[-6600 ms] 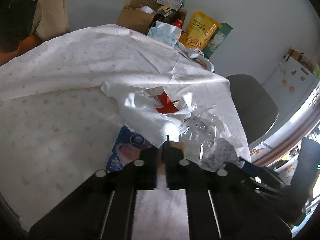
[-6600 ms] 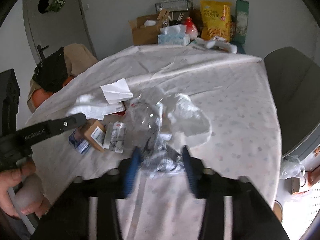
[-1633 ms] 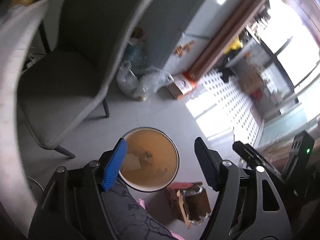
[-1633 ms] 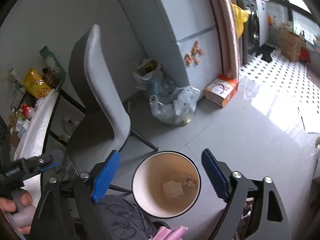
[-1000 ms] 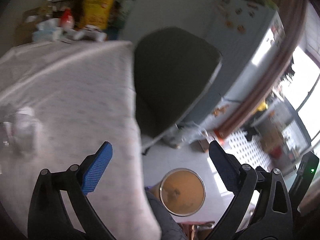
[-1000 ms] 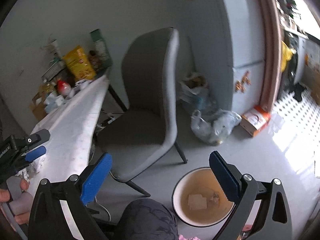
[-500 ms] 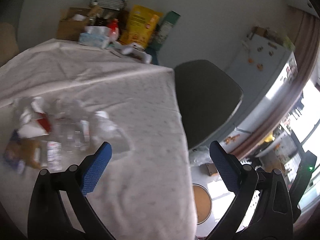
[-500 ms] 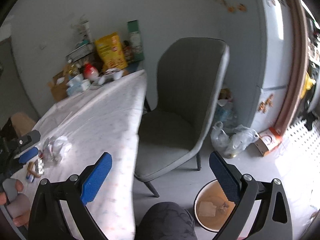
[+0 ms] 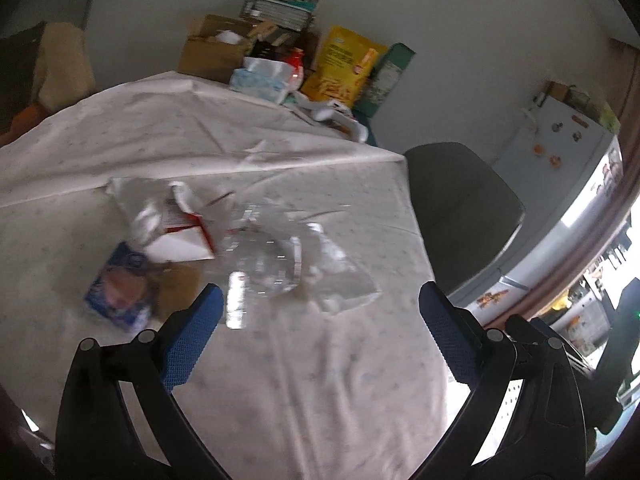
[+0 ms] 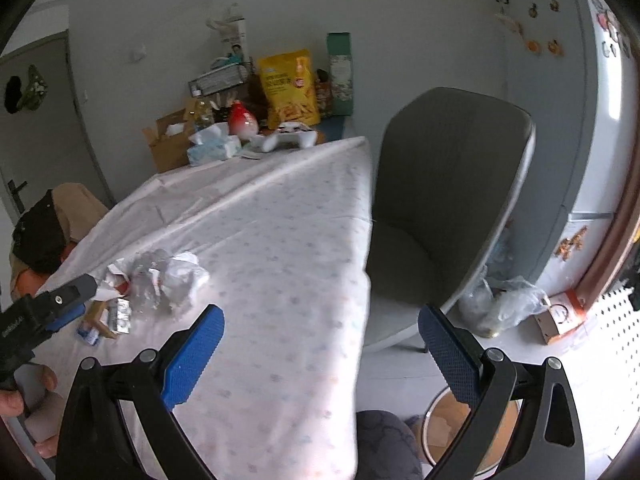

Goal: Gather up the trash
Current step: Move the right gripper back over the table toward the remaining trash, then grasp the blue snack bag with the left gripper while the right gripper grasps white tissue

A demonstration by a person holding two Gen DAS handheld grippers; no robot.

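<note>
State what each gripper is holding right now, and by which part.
Nothing. The left gripper and right gripper are both open and empty; the trash pile lies untouched on the table.

I see a pale grey wall (image 10: 360,8) behind a table (image 10: 280,220) under a white cloth — a grey chair (image 10: 452,184) beside it, a fridge (image 10: 560,120), bright daylit floor (image 10: 400,364).

Both the left gripper (image 9: 320,328) and the right gripper (image 10: 320,340) are held level, jaws spread wide, nothing gripped.
</note>
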